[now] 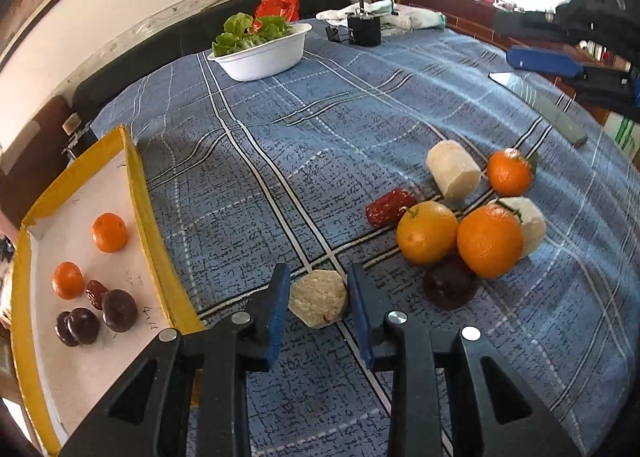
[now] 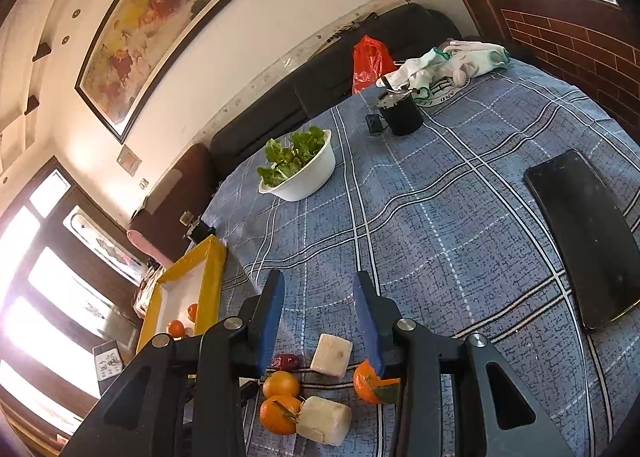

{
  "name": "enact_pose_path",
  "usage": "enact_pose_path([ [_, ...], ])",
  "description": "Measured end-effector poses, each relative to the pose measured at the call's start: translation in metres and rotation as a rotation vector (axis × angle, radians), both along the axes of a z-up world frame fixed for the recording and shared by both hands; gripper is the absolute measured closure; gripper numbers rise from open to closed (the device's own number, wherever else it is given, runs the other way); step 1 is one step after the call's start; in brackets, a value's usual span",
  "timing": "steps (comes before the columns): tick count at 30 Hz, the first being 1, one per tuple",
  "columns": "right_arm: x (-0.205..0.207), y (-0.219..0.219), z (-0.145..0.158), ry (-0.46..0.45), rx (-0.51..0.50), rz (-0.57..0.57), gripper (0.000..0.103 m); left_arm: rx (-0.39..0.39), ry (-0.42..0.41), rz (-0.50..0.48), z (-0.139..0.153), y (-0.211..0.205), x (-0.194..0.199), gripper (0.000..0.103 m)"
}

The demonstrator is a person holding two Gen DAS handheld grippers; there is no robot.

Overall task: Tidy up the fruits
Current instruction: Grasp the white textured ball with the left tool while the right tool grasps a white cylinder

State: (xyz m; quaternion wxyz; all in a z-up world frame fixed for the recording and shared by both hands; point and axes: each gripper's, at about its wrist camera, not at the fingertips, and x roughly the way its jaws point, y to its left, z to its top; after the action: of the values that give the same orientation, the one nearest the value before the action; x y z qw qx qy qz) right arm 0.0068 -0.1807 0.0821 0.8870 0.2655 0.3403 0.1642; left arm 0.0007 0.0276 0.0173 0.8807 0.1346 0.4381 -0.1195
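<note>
In the left wrist view my left gripper (image 1: 318, 289) is open, its blue fingers on either side of a pale peeled chunk (image 1: 318, 298) lying on the blue plaid cloth; contact is unclear. A yellow-rimmed tray (image 1: 138, 193) at left holds two tangerines (image 1: 109, 232), a red date and dark round fruits (image 1: 119, 310). To the right lie oranges (image 1: 427, 232), a date (image 1: 390, 207), a dark fruit (image 1: 450, 284) and pale chunks (image 1: 453, 170). My right gripper (image 2: 319, 303) is open and empty above a pale chunk (image 2: 331, 355), tangerines (image 2: 281, 384) and a date.
A white bowl of lettuce (image 1: 264, 53) stands at the back of the table. A black cup (image 1: 363, 30), white gloves and a red bag are behind it. A dark phone (image 2: 588, 237) lies at the right.
</note>
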Motion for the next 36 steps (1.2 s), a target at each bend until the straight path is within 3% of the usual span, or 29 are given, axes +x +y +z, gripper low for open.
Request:
enact_pose_path([
  [7, -0.001, 0.0, 0.0, -0.001, 0.003, 0.003, 0.063, -0.001, 0.016, 0.021, 0.001, 0.019, -0.006, 0.074],
  [10, -0.001, 0.002, 0.002, -0.006, 0.001, 0.012, 0.063, -0.045, 0.035, 0.039, 0.004, 0.028, -0.004, 0.073],
  [21, 0.0, 0.0, 0.001, 0.0, 0.01, 0.014, 0.061, -0.046, 0.042, 0.019, 0.001, 0.016, -0.008, 0.067],
  [25, -0.001, 0.0, 0.002, -0.003, 0.014, 0.018, 0.061, -0.11, 0.05, 0.015, 0.005, 0.018, -0.01, 0.068],
  [28, -0.001, 0.0, 0.002, -0.003, 0.015, 0.018, 0.061, -0.154, 0.083, -0.026, 0.004, 0.015, -0.015, 0.074],
  [36, -0.002, 0.0, 0.003, -0.005, 0.015, 0.019, 0.061, -0.115, 0.045, 0.0, 0.007, 0.018, -0.021, 0.068],
])
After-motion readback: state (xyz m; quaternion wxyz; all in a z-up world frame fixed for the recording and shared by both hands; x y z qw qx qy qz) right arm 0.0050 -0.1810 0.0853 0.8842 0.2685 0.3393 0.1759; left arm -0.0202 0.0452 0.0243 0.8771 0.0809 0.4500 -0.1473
